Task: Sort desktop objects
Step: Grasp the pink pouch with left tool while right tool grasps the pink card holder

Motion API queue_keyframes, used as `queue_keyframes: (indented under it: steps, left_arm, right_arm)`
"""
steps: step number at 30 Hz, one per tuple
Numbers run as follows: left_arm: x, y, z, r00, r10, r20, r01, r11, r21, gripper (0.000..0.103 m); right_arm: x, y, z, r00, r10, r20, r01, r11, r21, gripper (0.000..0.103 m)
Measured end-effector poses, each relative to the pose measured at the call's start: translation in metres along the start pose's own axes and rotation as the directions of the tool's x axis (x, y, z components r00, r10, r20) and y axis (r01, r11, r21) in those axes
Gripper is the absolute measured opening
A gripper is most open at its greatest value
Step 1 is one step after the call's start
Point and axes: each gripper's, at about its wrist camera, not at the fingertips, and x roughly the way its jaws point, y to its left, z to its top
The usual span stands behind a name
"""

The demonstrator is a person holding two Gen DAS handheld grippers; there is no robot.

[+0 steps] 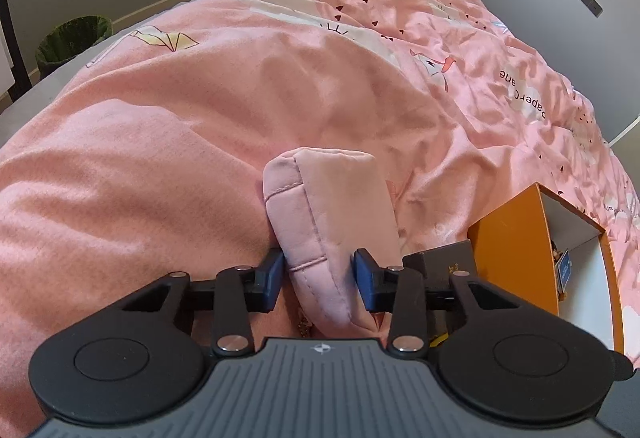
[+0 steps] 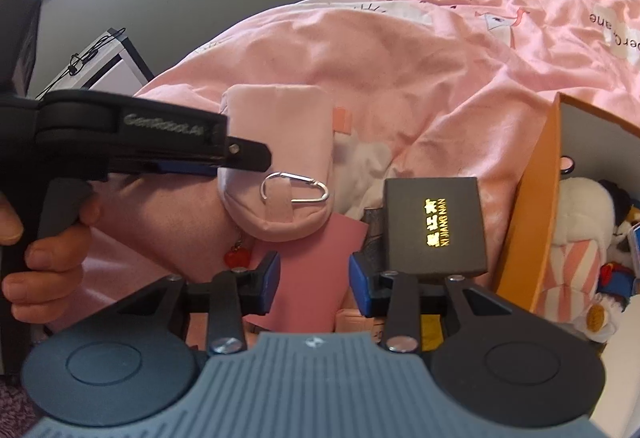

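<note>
A pink fabric pouch [image 1: 332,222] lies on the pink duvet [image 1: 160,142]. My left gripper [image 1: 320,278] is shut on the pouch's near end, with both blue pads pressing its sides. In the right wrist view the same pouch [image 2: 280,134] shows a silver carabiner [image 2: 294,188] and a red charm [image 2: 236,258], and the left gripper [image 2: 256,158] reaches over it from the left, held by a hand [image 2: 40,258]. My right gripper [image 2: 314,278] is open above a flat pink card [image 2: 316,238], with nothing between its pads. A black box with gold lettering [image 2: 434,226] lies just beside its right finger.
An orange-walled box [image 2: 536,198] stands open at the right, holding plush toys [image 2: 580,222]; the left wrist view shows that orange box [image 1: 512,238] too, with the black box [image 1: 440,262] beside it. A green bin [image 1: 72,42] stands on the floor at far left. A white shelf [image 2: 100,62] is beyond the bed.
</note>
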Motion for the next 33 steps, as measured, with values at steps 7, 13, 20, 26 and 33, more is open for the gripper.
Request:
queue_keyframes:
  steps: [7, 13, 20, 26, 33]
  left_arm:
    - [-0.037, 0.002, 0.002, 0.996, 0.007, 0.086, -0.010, 0.999, 0.035, 0.034]
    - [-0.077, 0.012, -0.003, 0.984, 0.099, 0.150, -0.112, 0.991, 0.075, 0.034]
    - [-0.082, 0.029, -0.006, 0.987, 0.081, 0.139, -0.088, 0.995, 0.044, 0.034]
    - [-0.084, 0.029, -0.009, 0.987, 0.081, 0.141, -0.090, 0.994, 0.054, 0.034]
    - [-0.086, 0.021, -0.015, 0.989, 0.064, 0.137, -0.076, 0.993, 0.090, 0.034]
  right_arm:
    - [0.024, 0.023, -0.002, 0.999, -0.023, -0.036, 0.021, 0.998, -0.057, 0.052]
    - [0.050, 0.047, -0.007, 0.993, -0.087, -0.077, 0.074, 0.985, -0.157, 0.064]
    - [0.074, 0.068, -0.015, 0.970, -0.238, -0.052, 0.214, 0.933, -0.289, 0.081]
    - [0.078, 0.066, -0.017, 0.957, -0.289, -0.028, 0.267, 0.915, -0.301, 0.075]
    - [0.033, 0.034, -0.008, 0.990, -0.133, -0.045, 0.129, 0.988, -0.085, 0.041]
